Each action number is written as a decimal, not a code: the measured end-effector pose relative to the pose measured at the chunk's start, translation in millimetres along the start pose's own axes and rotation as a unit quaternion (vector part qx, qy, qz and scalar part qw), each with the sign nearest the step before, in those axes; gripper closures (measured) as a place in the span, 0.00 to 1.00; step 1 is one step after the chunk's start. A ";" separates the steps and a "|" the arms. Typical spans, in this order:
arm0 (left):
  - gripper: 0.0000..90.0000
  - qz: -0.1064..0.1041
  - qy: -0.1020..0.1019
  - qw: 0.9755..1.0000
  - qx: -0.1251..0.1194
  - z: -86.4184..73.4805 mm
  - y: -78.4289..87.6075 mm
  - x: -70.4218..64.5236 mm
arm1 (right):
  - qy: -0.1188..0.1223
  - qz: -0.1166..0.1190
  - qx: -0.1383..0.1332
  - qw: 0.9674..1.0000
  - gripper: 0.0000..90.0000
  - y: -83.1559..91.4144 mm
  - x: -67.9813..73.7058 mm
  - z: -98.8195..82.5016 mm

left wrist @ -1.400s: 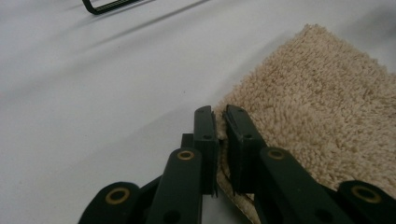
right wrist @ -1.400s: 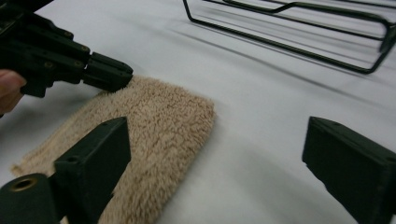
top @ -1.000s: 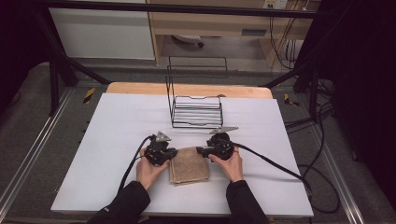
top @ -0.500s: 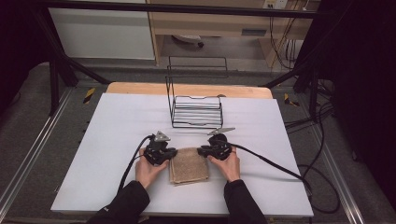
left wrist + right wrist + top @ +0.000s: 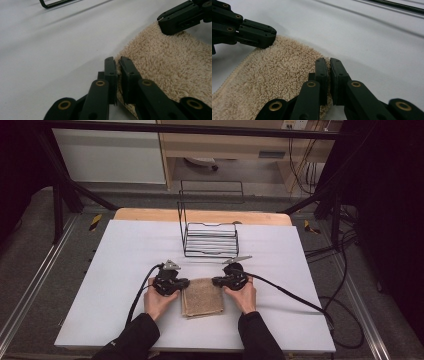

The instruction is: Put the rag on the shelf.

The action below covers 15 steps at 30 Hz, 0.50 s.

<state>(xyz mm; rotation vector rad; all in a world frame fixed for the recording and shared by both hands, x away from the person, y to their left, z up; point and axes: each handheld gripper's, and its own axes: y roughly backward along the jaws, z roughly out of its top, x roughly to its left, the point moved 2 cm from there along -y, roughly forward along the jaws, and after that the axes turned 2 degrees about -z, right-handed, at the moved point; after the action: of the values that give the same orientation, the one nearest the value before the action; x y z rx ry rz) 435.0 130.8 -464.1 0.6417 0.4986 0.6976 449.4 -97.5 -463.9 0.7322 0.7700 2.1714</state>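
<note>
At the bottom of the high view the person's forearms are coming in, each hand holding a tool over the white table (image 5: 115, 270). Just above them, at lower centre, the folded beige towel (image 5: 202, 296) is lying flat. The left gripper (image 5: 184, 283) is pinching the towel's upper left corner; in the left gripper view its jaws are pressed together on the terry edge (image 5: 117, 71). The right gripper (image 5: 216, 281) is pinching the upper right corner, and its jaws have just been closing onto the pile, now squeezed tight with cloth between them in the right gripper view (image 5: 327, 65).

The step in hand looks like gripping both far corners to lift or unfold the towel. To do it well, both pinches should be catching the same layers: the frames are not showing how many folds each jaw pair is holding, so a small test lift is wise. Both hands should be rising together, keeping the edge taut but not stretched, or one corner may be slipping out.

Farther up, at centre frame, the black wire rack (image 5: 210, 237) is standing well apart from the towel.
</note>
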 end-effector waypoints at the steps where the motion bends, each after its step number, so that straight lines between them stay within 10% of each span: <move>1: 0.94 0.000 0.000 1.000 0.000 0.0 0.2 -0.1 | 0.002 -0.001 -0.002 1.000 0.95 0.1 0.2 -0.1; 15: 0.95 -0.011 0.002 1.000 -0.028 3.7 10.8 -1.3 | 0.014 -0.005 -0.037 0.999 0.95 16.9 8.0 0.8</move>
<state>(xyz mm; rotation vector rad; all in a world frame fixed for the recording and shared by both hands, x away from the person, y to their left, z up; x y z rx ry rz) 431.7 134.8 -453.8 0.5821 0.4876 0.6899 438.1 -100.7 -449.4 0.6617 0.7022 2.1933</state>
